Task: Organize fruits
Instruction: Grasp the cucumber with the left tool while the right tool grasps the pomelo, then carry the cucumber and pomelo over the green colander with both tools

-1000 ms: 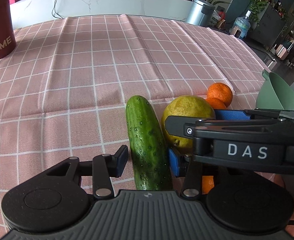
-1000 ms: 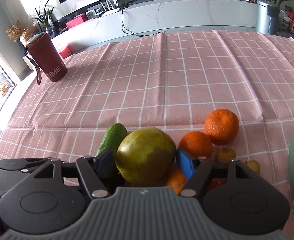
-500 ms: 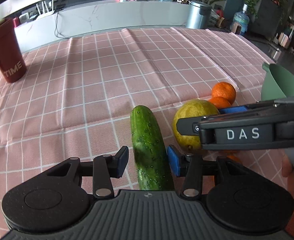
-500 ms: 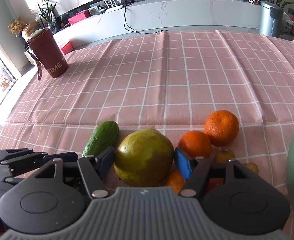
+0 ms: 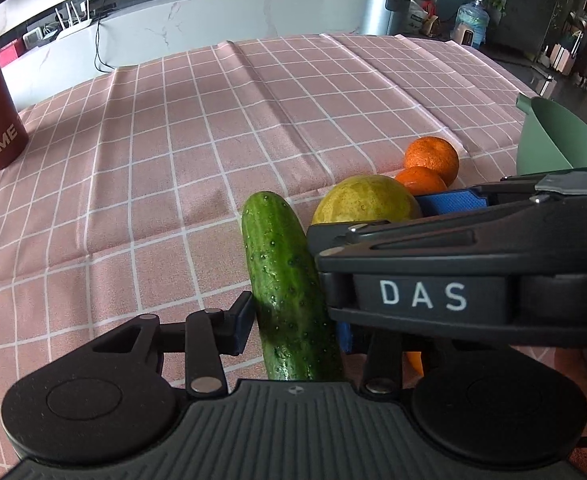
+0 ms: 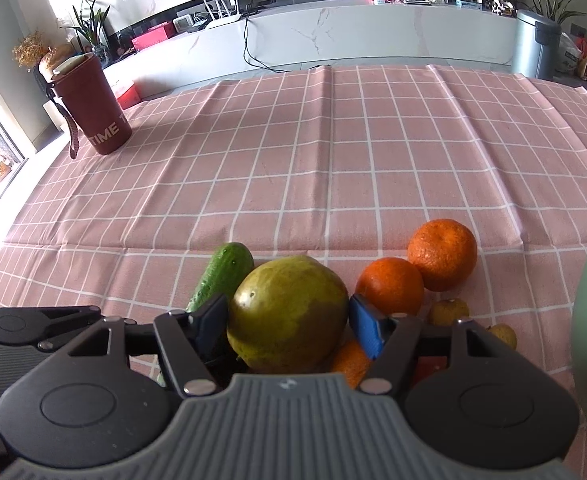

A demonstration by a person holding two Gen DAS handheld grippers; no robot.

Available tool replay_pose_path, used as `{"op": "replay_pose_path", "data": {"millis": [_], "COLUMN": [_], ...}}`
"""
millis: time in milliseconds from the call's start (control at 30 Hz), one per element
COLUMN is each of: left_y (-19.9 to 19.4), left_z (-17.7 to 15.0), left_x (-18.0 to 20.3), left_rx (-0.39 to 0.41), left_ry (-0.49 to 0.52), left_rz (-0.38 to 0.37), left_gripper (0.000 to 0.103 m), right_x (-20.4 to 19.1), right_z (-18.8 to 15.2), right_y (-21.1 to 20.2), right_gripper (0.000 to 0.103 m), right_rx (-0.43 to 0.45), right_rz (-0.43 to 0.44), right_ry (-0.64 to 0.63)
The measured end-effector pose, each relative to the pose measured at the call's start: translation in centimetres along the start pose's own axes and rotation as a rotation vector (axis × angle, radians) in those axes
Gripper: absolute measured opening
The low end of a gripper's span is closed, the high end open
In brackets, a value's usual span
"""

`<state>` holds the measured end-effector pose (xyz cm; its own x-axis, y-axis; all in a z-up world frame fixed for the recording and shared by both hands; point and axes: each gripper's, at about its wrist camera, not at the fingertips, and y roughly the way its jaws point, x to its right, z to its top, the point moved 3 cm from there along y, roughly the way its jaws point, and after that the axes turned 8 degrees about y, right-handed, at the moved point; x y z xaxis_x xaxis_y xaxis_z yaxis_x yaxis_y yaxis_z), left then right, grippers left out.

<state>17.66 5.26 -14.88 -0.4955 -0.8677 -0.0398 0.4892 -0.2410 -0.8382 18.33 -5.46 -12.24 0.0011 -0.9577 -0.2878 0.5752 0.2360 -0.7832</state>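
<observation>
Left gripper [image 5: 293, 324]: its fingers [image 5: 239, 326] straddle the long, bumpy dark-green cucumber [image 5: 287, 280], which lies on the pink checked cloth of the tabletop [image 5: 173, 160] and runs away from the fingers between them. Half a second ago a clear gap showed on both sides of the cucumber; now the fingers are closing and the left pad sits against its flank. The right pad is hidden behind the other tool, so a full clamp cannot be confirmed. The view has also shifted sideways and rolled since a second ago.

Right gripper [image 6: 289, 324]: its fingers [image 6: 367, 330] are clamped on the large, round yellow-green fruit [image 6: 287, 314], one black pad and one blue pad pressed to opposite sides. This grip and its position match the earlier views; no change noted.

Surroundings relative to the right fingers: two orange mandarins [image 6: 441, 254] lie just beyond and to the right, touching each other; small yellowish fruits [image 6: 449, 312] lie nearer, partly hidden by the right finger. A pale green container [image 5: 553, 144] stands further right. A dark red cup marked TIME [image 6: 93, 104] stands well away, far left.

Assessment: the cucumber grasp is being completed while the round fruit is already secured. Neither item appears lifted; both seem to rest on the cloth. Sorting is at an early stage, with most of the fruit loose and heaped together.
</observation>
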Motion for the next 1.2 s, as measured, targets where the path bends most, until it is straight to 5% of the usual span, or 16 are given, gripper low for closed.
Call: {"op": "replay_pose_path", "data": {"millis": [467, 833, 1200], "left_y": [-1.4, -0.8, -2.3], "left_z": [-1.0, -0.4, 0.4], "left_x": [-2.2, -1.8, -0.6], "left_rx": [-0.042, -0.124, -0.110], "left_ry": [-0.182, -0.188, -0.170], "left_rz": [0.035, 0.085, 0.132], "left_gripper": [0.042, 0.042, 0.041], "right_x": [0.4, 3.7, 9.3], "right_z": [0.8, 2.4, 6.4], "right_y": [-2.8, -8.0, -17.7], "right_gripper": [0.062, 0.062, 0.062], "right_rx": [0.048, 0.025, -0.004], "right_rz": [0.012, 0.078, 0.107], "right_ry": [0.087, 0.204, 0.105]}}
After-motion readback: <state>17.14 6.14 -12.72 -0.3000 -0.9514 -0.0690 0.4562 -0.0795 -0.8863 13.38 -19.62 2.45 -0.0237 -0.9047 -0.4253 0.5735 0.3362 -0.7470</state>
